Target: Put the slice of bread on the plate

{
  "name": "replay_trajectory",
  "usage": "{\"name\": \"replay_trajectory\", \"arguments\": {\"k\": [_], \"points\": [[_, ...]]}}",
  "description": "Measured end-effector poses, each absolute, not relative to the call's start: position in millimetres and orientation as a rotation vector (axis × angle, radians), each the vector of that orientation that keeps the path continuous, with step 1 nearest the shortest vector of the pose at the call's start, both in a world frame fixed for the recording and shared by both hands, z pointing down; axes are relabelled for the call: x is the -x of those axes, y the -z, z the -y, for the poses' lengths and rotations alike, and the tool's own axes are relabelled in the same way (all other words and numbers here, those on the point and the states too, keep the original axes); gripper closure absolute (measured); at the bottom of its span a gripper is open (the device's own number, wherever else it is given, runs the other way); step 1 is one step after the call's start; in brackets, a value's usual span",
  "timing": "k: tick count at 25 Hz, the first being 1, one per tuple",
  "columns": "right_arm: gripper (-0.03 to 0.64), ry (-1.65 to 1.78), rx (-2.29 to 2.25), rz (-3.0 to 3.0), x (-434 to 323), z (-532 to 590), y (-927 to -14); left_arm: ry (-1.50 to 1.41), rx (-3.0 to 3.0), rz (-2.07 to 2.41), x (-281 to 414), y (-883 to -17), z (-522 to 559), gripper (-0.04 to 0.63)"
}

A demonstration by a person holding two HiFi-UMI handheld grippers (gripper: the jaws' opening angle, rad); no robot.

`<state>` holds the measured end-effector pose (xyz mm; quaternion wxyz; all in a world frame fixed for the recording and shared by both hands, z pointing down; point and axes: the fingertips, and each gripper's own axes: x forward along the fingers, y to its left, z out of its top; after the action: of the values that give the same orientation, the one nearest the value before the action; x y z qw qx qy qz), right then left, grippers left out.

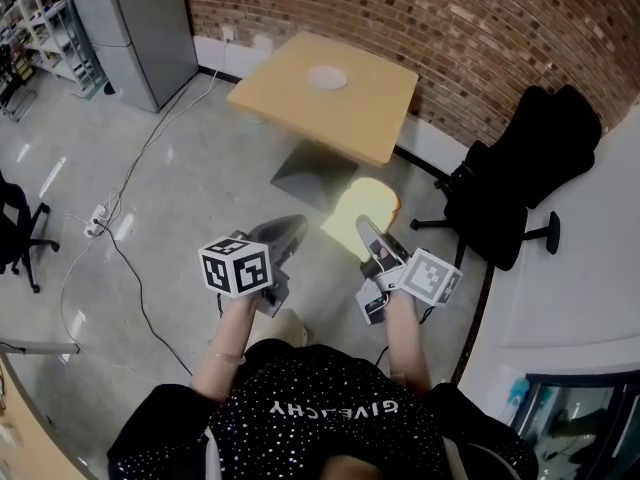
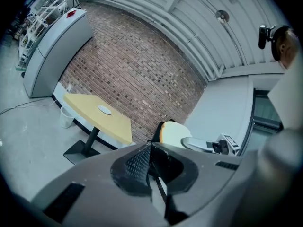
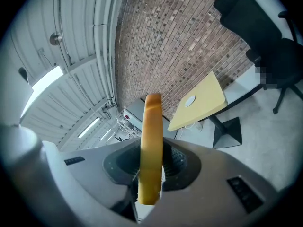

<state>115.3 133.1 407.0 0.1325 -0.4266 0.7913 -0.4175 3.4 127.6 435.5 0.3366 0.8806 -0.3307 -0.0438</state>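
Observation:
My right gripper [image 1: 366, 230] is shut on a pale slice of bread [image 1: 355, 206] and holds it up above the floor. In the right gripper view the bread [image 3: 152, 141] stands edge-on between the jaws. The left gripper [image 1: 293, 228] is beside it, shut with nothing in it; in its own view the left gripper [image 2: 150, 149] sees the bread [image 2: 174, 133] to the right. A small white plate [image 1: 326, 77] lies on a yellow square table [image 1: 350, 118] ahead, some way off. The plate [image 3: 190, 100] also shows in the right gripper view, and the plate [image 2: 104, 109] in the left gripper view.
A black office chair [image 1: 520, 168] stands to the right by the brick wall [image 1: 450, 28]. A grey cabinet [image 1: 135, 28] is at the far left, and cables [image 1: 120, 238] run across the floor. A white bin [image 2: 66, 117] sits by the table's dark base [image 1: 310, 173]. A white counter [image 1: 590, 258] runs along the right.

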Motion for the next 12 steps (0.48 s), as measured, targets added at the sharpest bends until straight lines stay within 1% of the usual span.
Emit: {"name": "replay_trajectory", "arguments": {"k": [8,12], "points": [[0.523,1.105,1.297,-2.401,-97.5,-99.3,-408.5,0.145,-2.384,0.973,-2.4,-413.4,-86.7,0.583],[0.522,0.909,1.441,-2.497,-98.2,-80.7,-421.5,0.151,-2.431,1.002,-3.6,-415.3,-66.9,0.583]]}}
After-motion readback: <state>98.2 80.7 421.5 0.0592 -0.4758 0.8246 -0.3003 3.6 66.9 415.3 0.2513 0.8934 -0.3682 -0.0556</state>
